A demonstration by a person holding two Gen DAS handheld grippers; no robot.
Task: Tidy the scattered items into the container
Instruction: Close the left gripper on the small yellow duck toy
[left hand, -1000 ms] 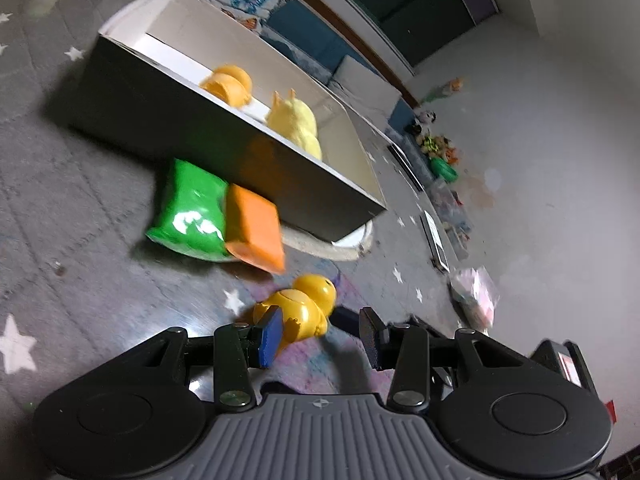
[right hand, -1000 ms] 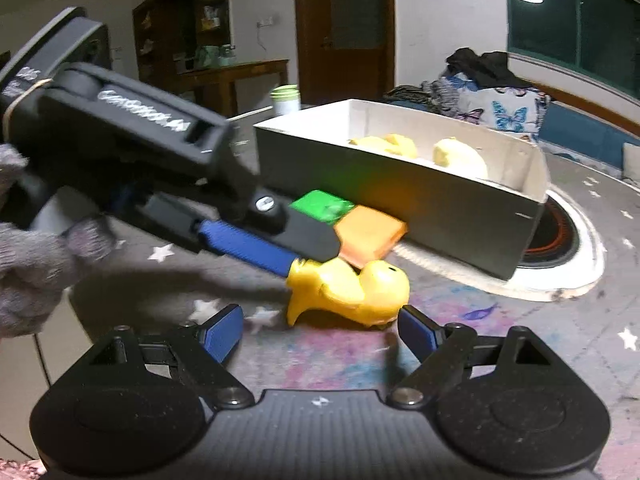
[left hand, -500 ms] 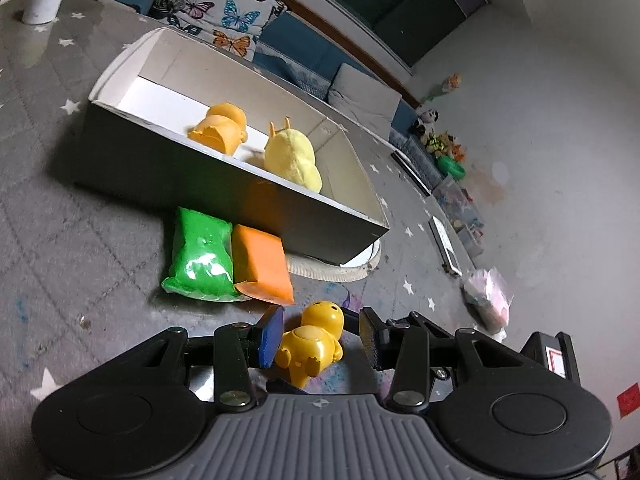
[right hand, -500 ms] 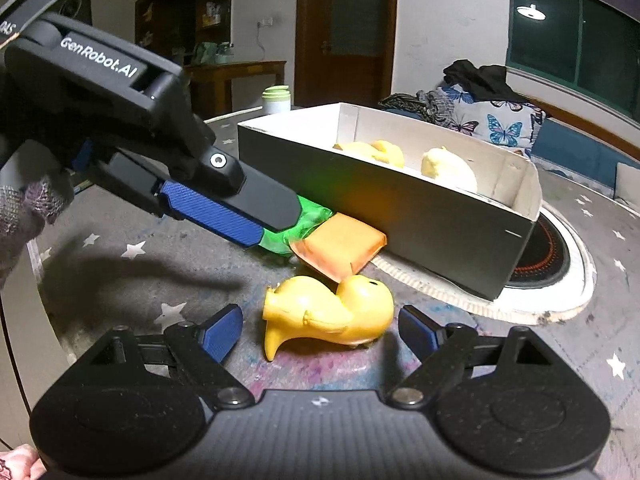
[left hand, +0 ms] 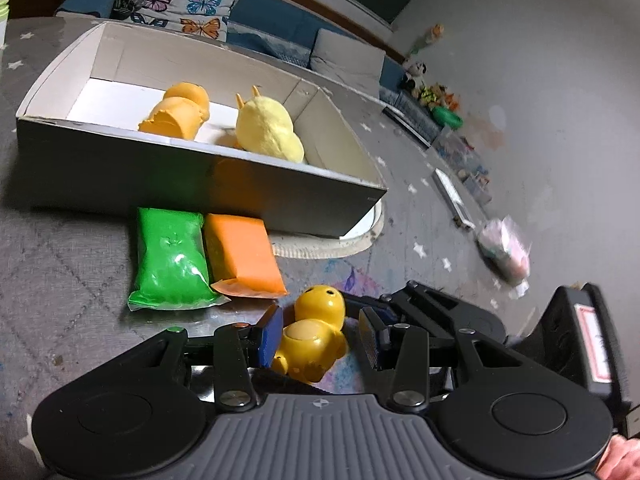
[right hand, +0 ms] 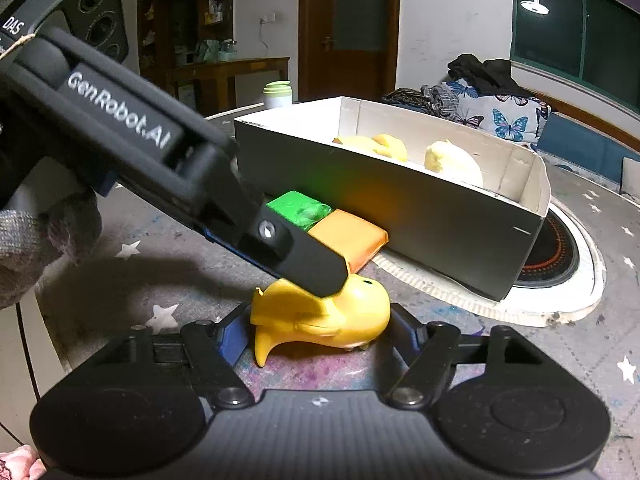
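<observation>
Now right hand-held gripper [right hand: 316,338] closing around duck [right hand: 320,316].

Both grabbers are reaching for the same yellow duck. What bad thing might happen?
Both the left gripper and right gripper straddle the yellow duck, so they may bump or tug it apart.

The right jaws have just been closing on its smooth, rounded body; it might squirt out.

The orange packet lies close and could get knocked.
</observation>
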